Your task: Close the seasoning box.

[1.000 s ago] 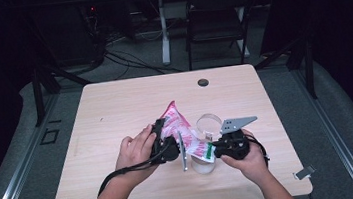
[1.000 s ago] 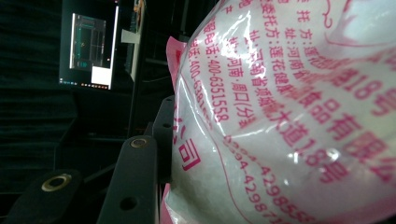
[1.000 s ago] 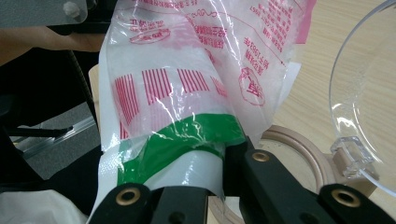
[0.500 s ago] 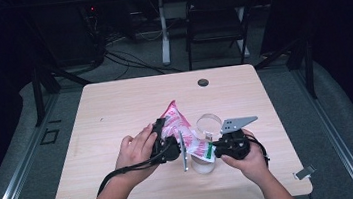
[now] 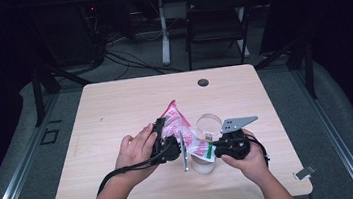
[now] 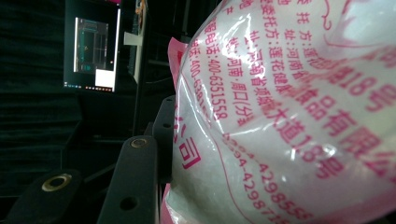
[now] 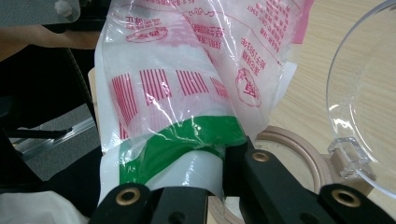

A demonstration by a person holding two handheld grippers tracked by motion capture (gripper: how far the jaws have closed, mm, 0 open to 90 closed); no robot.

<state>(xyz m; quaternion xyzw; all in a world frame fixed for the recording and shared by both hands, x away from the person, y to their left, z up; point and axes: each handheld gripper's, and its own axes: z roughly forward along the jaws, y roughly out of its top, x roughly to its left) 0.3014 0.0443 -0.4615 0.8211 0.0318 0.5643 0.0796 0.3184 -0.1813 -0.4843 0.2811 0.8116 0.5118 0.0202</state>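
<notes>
Bag: crinkled pink-and-white printed plastic bag (image 5: 182, 131) of white powder, hanging above table (image 5: 115, 106).
Axis: running diagonally, top corner pointing away.
Left gripper (image 5: 169, 143): clamping bag's middle.
Right gripper (image 5: 215, 150): pinching its green-banded lower end.

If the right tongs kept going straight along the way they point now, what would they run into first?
The right tongs are already clamped on the plastic bag, so the bag itself lies first in their line. Past it, in the high view, come the left tongs gripping the bag's other end, though depth there is hard to judge.
</notes>
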